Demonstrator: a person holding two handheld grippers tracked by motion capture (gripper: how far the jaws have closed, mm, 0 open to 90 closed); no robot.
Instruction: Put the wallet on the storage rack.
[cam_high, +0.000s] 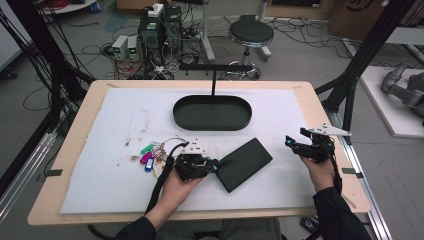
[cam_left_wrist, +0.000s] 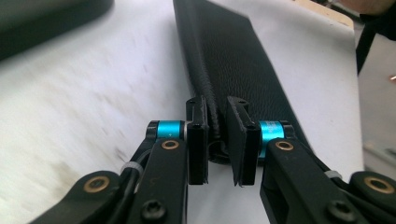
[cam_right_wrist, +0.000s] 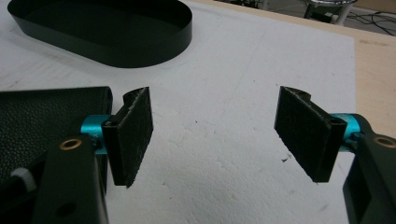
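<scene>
- Black grained leather, shaped into a flat rectangular wallet-like case (cam_high: 244, 164), is lying at an angle on the white padded mat (cam_high: 115, 185) in the high view, near the middle of the table and in front of the black oval metal tray (cam_high: 212, 113). The left gripper (cam_high: 216, 166) is meeting the case's near-left end, while the right gripper (cam_high: 288, 142) is hovering apart from it to the right, above bare mat. A bunch of keys with green, pink and blue tags (cam_high: 150, 154) is lying just left of the left hand.
- Looking along the left gripper (cam_left_wrist: 217, 140) in its own view, the jaws are standing close together around the stitched edge of the case (cam_left_wrist: 233, 60); the left pad seems to be touching it, but whether the pinch is complete I cannot tell. The case is running away from the jaws, flat on the mat.
- Looking along the right gripper (cam_right_wrist: 224, 133) in its own view, the jaws are standing wide apart with nothing between them; the case's corner (cam_right_wrist: 46, 116) is showing behind the left jaw, and the tray (cam_right_wrist: 102, 32) is sitting farther off.
- Judging by its look, the case is likely light, slim and slightly flexible, with a grainy surface giving decent grip. Taking it by a narrow end or long edge seems best, since it lies too flat to grasp across its face.
</scene>
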